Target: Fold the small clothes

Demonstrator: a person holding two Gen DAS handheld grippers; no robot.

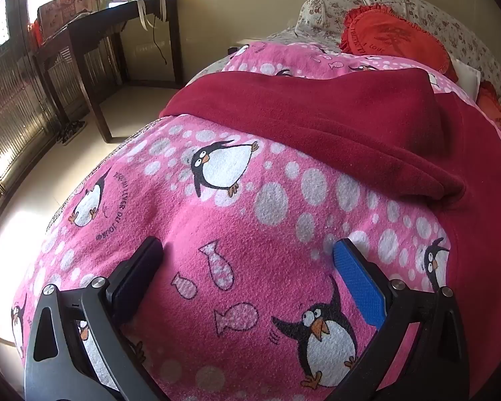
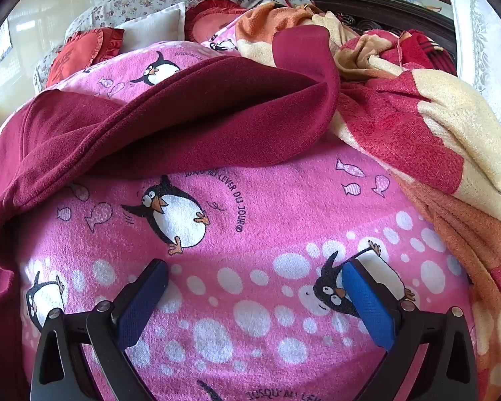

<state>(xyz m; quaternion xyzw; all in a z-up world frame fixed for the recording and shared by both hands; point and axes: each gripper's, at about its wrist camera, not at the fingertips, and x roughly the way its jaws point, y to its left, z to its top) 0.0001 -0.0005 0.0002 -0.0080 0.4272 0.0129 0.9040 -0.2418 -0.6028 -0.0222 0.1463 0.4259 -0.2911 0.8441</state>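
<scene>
Garment (image 1: 334,117): dark red fleece, lying rumpled on a pink penguin-print blanket (image 1: 250,267) that covers the bed. It is the task's item.

Left gripper (image 1: 247,260): fingers spread wide, nothing between them. Both fingers (image 1: 357,280) hang over bare blanket. The garment lies ahead of the tips and extends past the right finger, where its edge runs down the side of the blanket. No contact between gripper and garment is visible.

Right gripper (image 2: 254,277): fingers likewise spread apart and empty, positioned over the blanket. The garment (image 2: 183,123) lies ahead of the tips, with one fold raised into an open pocket, and it wraps around to the left of the left finger. The gripper is apart from the garment.

Surroundings, left view: a red heart cushion (image 1: 394,40) and floral pillows (image 1: 324,6) lie far ahead, beyond the garment. A dark wooden desk (image 1: 117,30) stands ahead and to the left, off the bed, beside a bright window.

Surroundings, right view: an orange, red and cream towel (image 2: 434,127) is heaped ahead and to the right of the gripper, touching the garment's right end. A white pillow (image 2: 153,26) and a red cushion (image 2: 80,50) lie far ahead.
</scene>
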